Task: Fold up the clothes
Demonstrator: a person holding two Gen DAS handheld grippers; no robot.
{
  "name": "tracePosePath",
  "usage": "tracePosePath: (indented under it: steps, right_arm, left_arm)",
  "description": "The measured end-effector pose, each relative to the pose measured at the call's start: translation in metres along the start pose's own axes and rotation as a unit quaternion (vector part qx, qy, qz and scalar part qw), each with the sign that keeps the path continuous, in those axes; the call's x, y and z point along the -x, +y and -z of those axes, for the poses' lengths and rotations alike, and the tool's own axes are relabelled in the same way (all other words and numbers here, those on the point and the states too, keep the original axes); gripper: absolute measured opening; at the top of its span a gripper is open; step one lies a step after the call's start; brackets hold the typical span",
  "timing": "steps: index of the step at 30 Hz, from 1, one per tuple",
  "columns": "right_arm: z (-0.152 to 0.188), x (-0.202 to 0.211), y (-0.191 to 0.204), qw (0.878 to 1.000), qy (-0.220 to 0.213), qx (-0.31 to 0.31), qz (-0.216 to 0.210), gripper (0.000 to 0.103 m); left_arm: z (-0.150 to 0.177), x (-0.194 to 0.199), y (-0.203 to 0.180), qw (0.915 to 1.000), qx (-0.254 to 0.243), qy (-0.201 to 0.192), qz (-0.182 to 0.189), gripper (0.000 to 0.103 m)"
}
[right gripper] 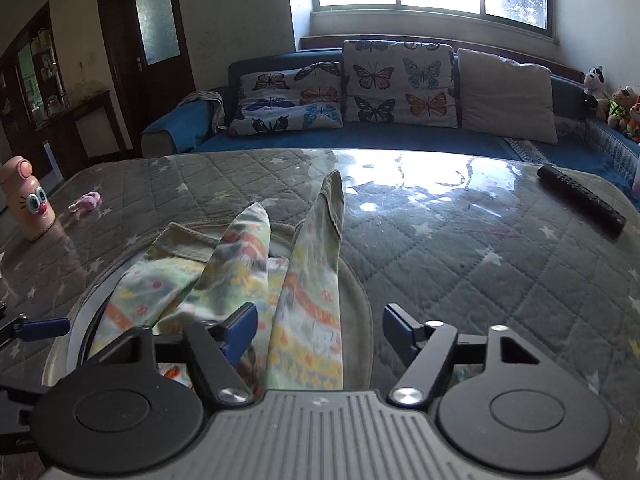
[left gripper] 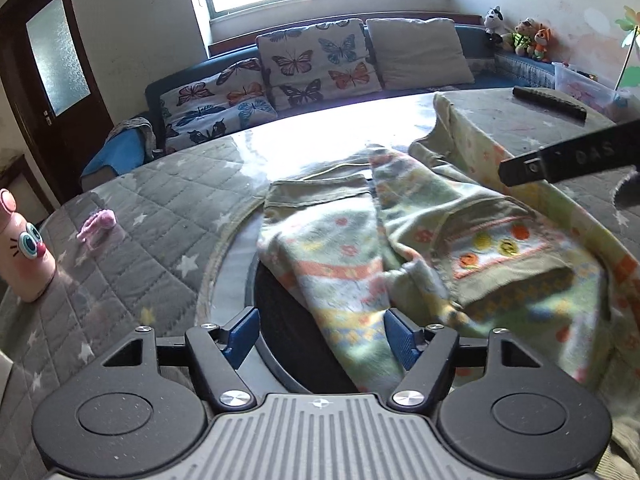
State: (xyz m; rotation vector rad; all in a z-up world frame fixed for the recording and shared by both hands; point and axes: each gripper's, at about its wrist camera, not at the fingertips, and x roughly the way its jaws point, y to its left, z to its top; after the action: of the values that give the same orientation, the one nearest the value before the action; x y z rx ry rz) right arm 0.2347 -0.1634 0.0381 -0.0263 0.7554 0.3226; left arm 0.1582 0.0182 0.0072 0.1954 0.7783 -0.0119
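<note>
Blue-padded jaws of the left gripper [left gripper: 320, 334] stand apart, and a leg of the patterned children's trousers [left gripper: 420, 240] runs right through the gap between them, not pinched by either pad as far as I can see. Over on the other side, the right gripper [right gripper: 318, 330] is parted too, with a trouser leg [right gripper: 308, 300] lying between its pads, closer to the left one; whether that pad touches the cloth I cannot tell. Beyond both sets of jaws the garment sprawls crumpled across the quilted star-print table cover [right gripper: 460, 248]. Well ahead and to the right of the right jaws lies a black remote control [right gripper: 580, 200]. Far left of them stands a pink cartoon-faced bottle [right gripper: 30, 200].
</note>
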Motion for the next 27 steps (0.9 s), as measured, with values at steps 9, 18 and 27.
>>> tracePosePath:
  steps: [9, 18, 27]
  right_arm:
    - [-0.005, -0.028, -0.017, 1.0, 0.014, -0.006, 0.022, 0.009]
    - [0.003, -0.029, -0.044, 0.999, 0.028, -0.036, 0.027, 0.005]
    - [0.007, -0.026, -0.052, 0.998, 0.011, -0.051, 0.021, 0.003]
  left_arm:
    - [-0.014, -0.006, 0.007, 0.9994, 0.025, -0.013, 0.019, 0.071]
    - [-0.039, -0.037, -0.006, 0.9993, 0.014, -0.01, 0.033, 0.061]
    - [-0.032, -0.042, 0.01, 0.999, 0.032, -0.006, 0.031, 0.006]
